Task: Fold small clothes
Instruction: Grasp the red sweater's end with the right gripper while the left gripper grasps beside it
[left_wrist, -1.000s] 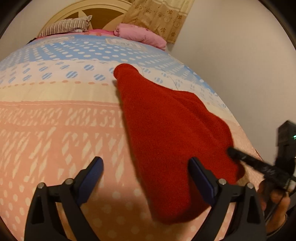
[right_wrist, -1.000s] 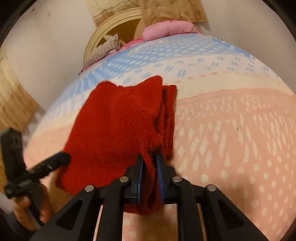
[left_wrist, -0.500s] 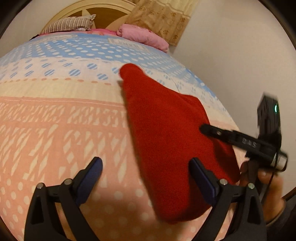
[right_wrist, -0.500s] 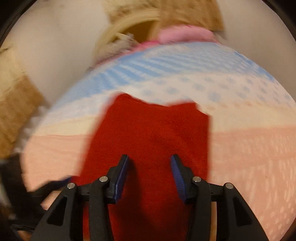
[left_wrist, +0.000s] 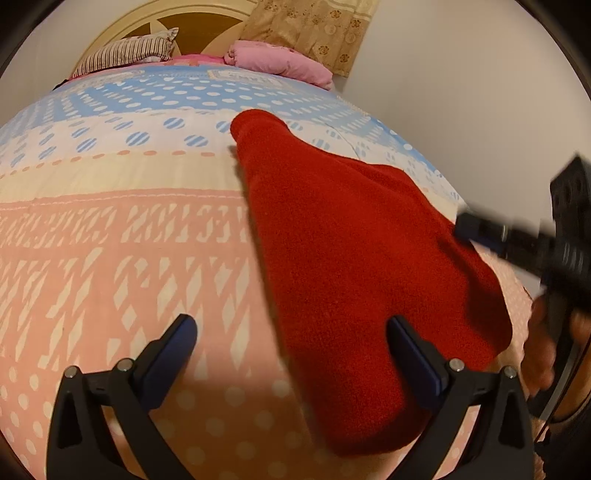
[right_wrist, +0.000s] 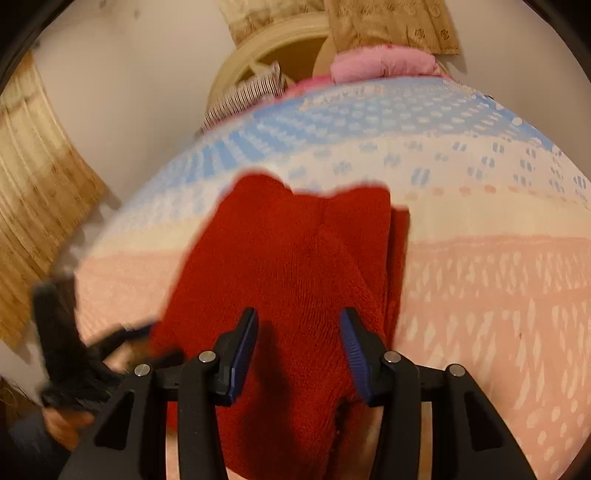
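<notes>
Change since earlier frame: right hand-held gripper (right_wrist: 299, 350) no longer pinches the garment's near edge; its jaws now stand apart and clear of the cloth, and the fold lies flatter.
Task item: red knit garment (left_wrist: 351, 266), lying on the bed (left_wrist: 110, 258), centre to lower right of the left wrist view; centre of the right wrist view.
Condition of item: doubled over lengthwise; a second layer shows as a narrow strip along its right edge (right_wrist: 400, 258) in the right wrist view. Judged partly folded, not finished.
Reason for placement: spread flat on the quilt, apparently so the layers stay aligned while released.
Right hand-held gripper: released, pads not pressing; garment lies beneath and between the jaws.
Left hand-held gripper (left_wrist: 291, 354): jaws opening, at their widest, empty; the garment's left edge lies between them, untouched. Judged ready for the next fold.
Person: hand (left_wrist: 546, 343) at right edge of the left wrist view, blurred.
Containers: none visible.
Surroundings: pink bundle (left_wrist: 280, 66) and striped pillow (left_wrist: 125, 55) at top of frame, by the headboard (left_wrist: 199, 26); curtain (left_wrist: 314, 29) beyond.
</notes>
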